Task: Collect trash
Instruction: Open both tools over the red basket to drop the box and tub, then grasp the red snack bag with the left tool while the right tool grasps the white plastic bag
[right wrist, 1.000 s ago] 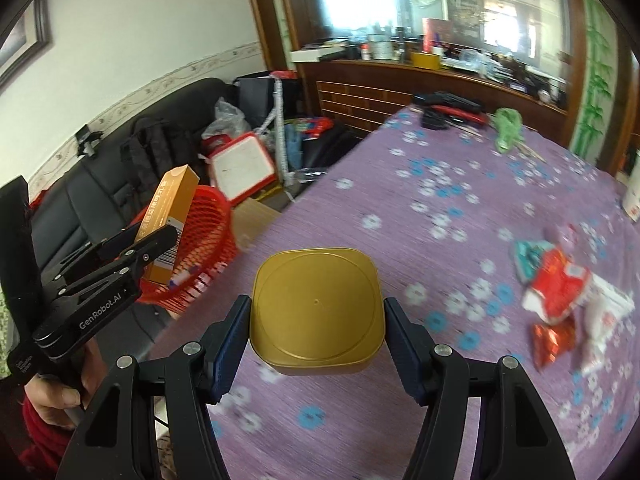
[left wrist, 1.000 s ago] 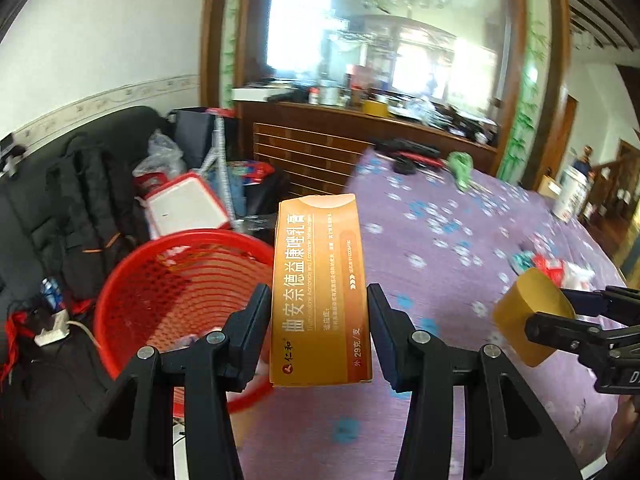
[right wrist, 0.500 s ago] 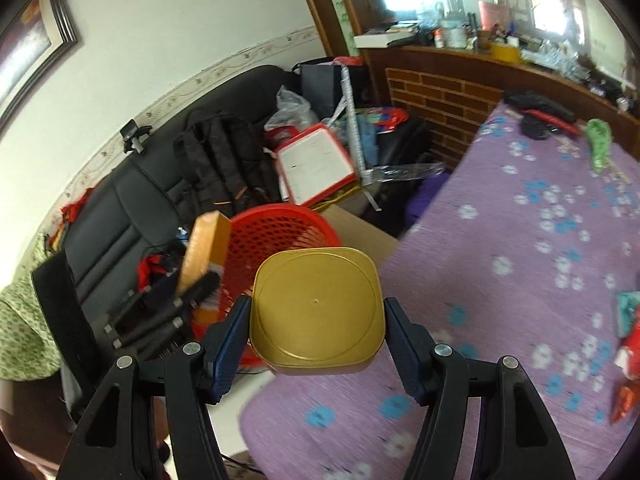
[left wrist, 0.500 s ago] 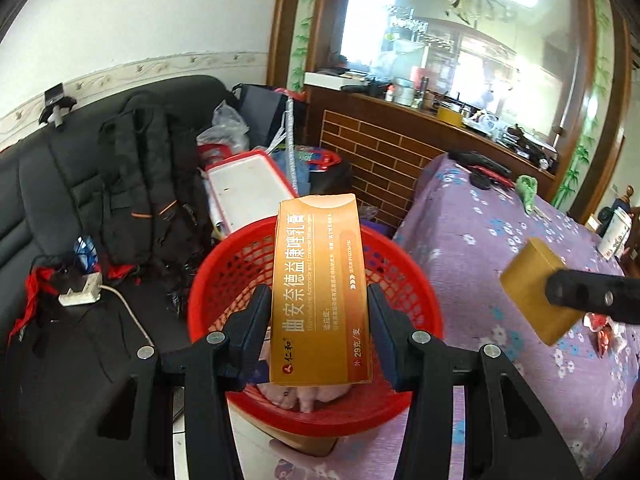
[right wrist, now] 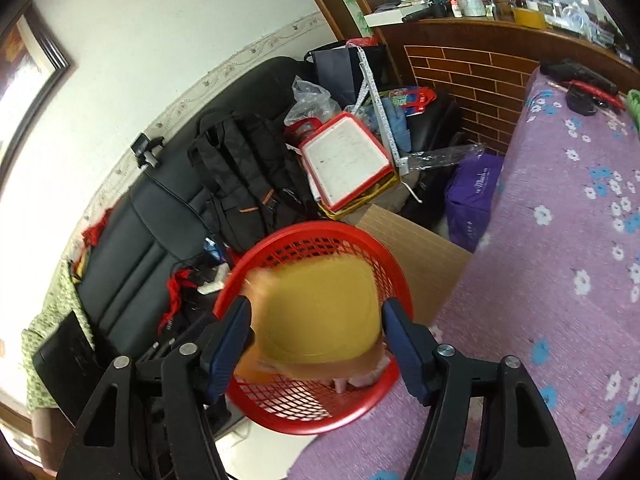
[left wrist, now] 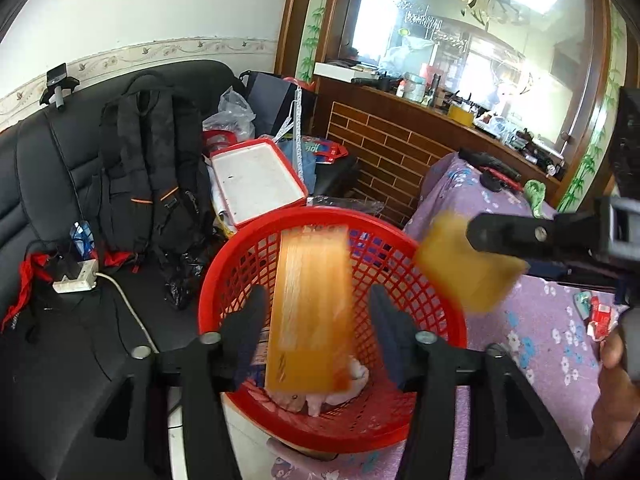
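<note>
Left claw: spread, just opened; blurry orange box loose between fingers, over the red basket.
Right claw: yellow lid between fingers; grip unclear.

A white wall with a patterned border is being lit by daylight at twelve o'clock. A black sofa is being occupied at nine o'clock. A brick-faced counter is being shown at one o'clock.

No text reads clearly; the orange box is motion-blurred; its print illegible.
</note>
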{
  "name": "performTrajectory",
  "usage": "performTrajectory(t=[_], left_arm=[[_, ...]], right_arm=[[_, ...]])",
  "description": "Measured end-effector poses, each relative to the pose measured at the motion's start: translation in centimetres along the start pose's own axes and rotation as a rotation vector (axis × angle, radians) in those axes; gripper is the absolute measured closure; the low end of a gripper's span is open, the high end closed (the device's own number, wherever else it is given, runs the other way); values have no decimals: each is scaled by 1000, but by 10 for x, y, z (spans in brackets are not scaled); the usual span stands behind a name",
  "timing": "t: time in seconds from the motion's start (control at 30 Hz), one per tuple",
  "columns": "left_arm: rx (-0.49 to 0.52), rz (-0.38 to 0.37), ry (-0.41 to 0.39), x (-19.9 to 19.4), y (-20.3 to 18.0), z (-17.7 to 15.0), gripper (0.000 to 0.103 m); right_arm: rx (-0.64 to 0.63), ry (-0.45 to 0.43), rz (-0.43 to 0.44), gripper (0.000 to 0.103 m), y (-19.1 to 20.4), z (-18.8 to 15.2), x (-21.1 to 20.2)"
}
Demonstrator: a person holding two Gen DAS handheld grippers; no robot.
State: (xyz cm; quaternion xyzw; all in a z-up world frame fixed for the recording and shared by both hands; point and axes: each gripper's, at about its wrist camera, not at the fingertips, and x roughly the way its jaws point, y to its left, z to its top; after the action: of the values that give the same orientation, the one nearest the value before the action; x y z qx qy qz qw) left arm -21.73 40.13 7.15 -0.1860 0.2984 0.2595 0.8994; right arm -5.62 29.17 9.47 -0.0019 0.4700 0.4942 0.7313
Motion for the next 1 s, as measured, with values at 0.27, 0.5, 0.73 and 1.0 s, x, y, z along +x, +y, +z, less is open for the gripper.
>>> performTrajectory(t=[0.27,0.5,0.73,1.0], left_arm=[[15,-21,-21,-11,-15,0,41],[100,-79,-10,-17,-64,-11,39],[219,-149,32,-17,-134,-34,39],[373,-227,73,-22,-213,-64,38]], right_arm=[[-5,-60,-2,29,-17,-14,-43],[13,-111,-104,29,-51,-57,-95],[128,-150,-187,29,-108,-99,-153],[273,-210,-266,29,-171,-150,-217]])
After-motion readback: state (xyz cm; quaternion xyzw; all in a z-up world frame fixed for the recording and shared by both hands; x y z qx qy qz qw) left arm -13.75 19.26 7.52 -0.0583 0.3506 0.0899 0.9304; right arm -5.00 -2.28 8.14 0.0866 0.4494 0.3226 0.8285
